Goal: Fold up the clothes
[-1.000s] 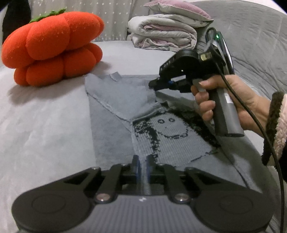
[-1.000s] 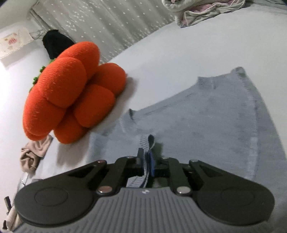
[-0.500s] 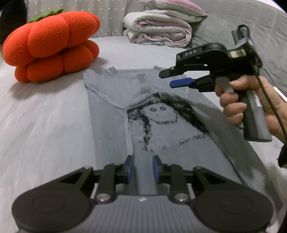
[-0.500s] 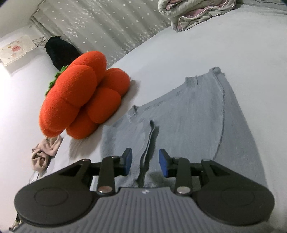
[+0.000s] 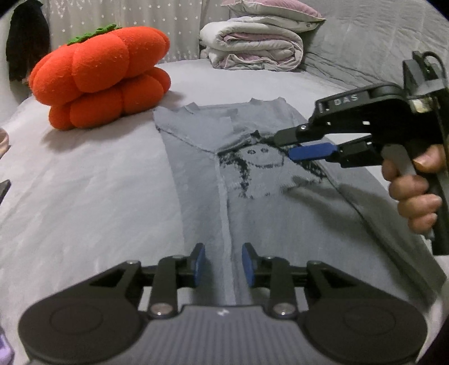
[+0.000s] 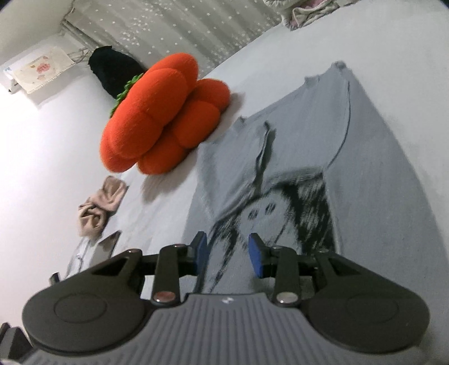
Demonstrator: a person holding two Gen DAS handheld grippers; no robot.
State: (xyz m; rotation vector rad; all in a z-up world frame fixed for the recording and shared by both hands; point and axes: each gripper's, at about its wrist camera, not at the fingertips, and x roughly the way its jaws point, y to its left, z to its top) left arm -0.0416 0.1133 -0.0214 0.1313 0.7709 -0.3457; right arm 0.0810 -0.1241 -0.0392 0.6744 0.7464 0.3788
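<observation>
Left wrist view: your left gripper (image 5: 222,264) has just been opening, jaws apart, nothing pinched, above grey sweater (image 5: 252,196) lying flat on bed (image 5: 84,191). Right wrist view: your right gripper (image 6: 228,254) jaws apart, empty, over sweater's face print (image 6: 280,207); orange pumpkin cushion (image 6: 162,118) beside sweater.

An orange pumpkin cushion (image 5: 101,75) with a green stalk sits far left on the grey bed (image 5: 84,191). A folded duvet (image 5: 252,46) lies at the far end, with a pillow (image 5: 269,9) on top of it. Behind them hangs a star-dotted curtain (image 5: 118,14), and a black garment (image 5: 26,42) hangs at its left. In the right wrist view, a crumpled beige cloth (image 6: 99,207) lies near the cushion, towards the bed's left edge, just beside a white paper (image 6: 81,257).
</observation>
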